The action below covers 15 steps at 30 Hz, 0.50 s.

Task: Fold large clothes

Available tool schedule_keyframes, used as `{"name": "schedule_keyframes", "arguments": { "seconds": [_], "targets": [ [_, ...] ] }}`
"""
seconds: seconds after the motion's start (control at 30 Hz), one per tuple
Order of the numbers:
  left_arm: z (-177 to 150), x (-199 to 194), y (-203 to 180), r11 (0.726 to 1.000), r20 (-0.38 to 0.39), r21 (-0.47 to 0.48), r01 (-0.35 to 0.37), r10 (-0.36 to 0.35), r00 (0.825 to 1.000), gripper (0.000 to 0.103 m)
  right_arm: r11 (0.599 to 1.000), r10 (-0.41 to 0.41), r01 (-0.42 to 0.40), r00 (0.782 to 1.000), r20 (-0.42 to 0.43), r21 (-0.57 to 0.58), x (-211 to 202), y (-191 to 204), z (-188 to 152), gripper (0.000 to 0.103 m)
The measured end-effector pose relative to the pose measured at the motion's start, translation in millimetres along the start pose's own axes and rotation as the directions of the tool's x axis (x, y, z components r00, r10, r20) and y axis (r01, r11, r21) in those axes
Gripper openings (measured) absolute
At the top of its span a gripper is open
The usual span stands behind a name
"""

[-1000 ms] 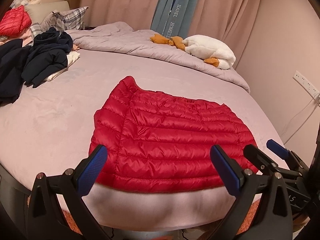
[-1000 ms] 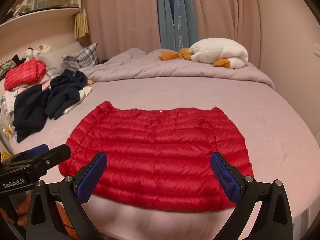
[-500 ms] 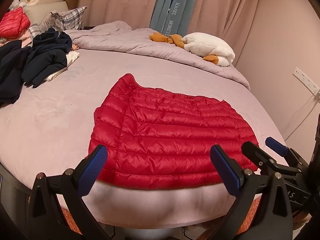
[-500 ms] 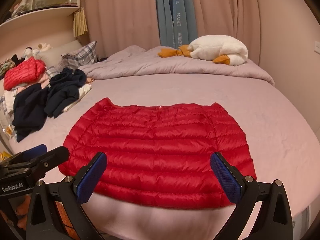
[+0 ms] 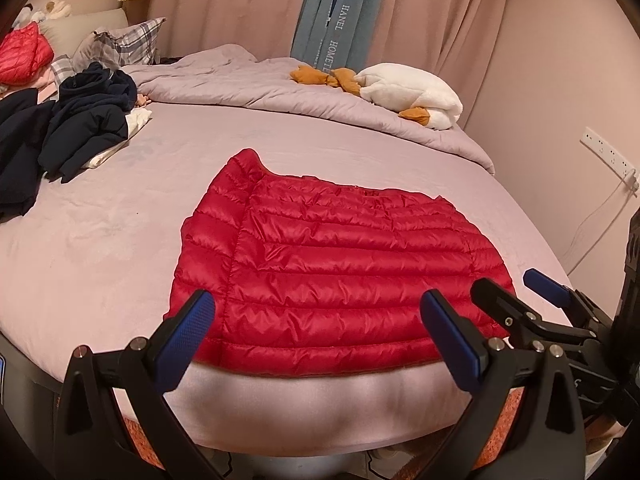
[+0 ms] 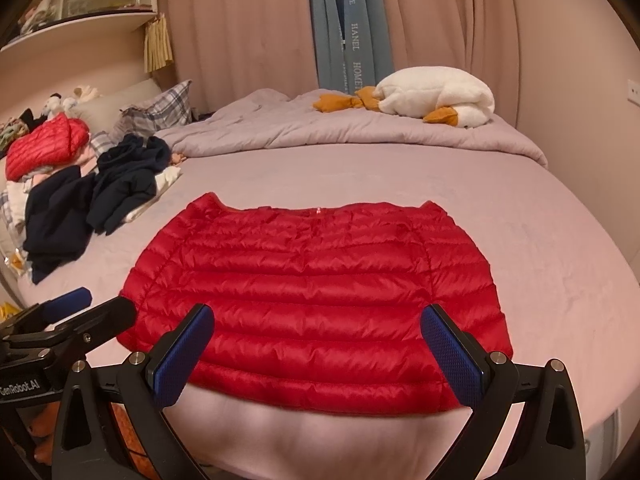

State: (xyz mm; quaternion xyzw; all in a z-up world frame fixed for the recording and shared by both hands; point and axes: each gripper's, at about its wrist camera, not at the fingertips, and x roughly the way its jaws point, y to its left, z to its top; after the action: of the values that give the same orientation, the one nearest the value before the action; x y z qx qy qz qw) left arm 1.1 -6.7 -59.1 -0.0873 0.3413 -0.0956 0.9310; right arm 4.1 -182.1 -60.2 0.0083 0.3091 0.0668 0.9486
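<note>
Jacket (image 6: 316, 300): red quilted down, lying flat near the near edge of the bed (image 6: 560, 280), apparently already folded in at the sides, with what seems the neckline along its far edge and a straight edge nearest the camera. Surface is smooth, with no bunching visible.

Left gripper (image 5: 320, 340): spread wide, holding nothing, hovering just off the near edge of the bed toward the jacket's near left portion. Right gripper (image 6: 320, 348): likewise spread and empty, centred on the near edge. Neither touches the fabric.

Assessment: the step in hand appears to be taking hold of the near edge for a fold away from the person. Recommended practice: set one gripper at each near corner rather than both near the middle, so the edge lifts as a straight line. Pinch through all layers, since slippery padded fabric tends to slide and lower layers may stay behind. Carry both corners to the far edge at an even height and pace, align edge to edge, then press down, as down filling springs back.

Dark clothes (image 6: 80, 200) lie well apart on the far left; a plush goose (image 6: 432, 96) rests on the far duvet (image 6: 320, 132). Neither obstructs the fold.
</note>
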Motion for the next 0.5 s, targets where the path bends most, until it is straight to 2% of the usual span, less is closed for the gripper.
{"name": "schedule_keyframes", "arguments": {
  "seconds": [0.5],
  "targets": [
    [1.2, 3.0, -1.0, 1.0, -0.007, 0.004, 0.013, -0.013, 1.0, 0.103, 1.0, 0.0, 0.0, 1.0, -0.01, 0.005, 1.6, -0.5, -0.6, 0.102]
  ]
}}
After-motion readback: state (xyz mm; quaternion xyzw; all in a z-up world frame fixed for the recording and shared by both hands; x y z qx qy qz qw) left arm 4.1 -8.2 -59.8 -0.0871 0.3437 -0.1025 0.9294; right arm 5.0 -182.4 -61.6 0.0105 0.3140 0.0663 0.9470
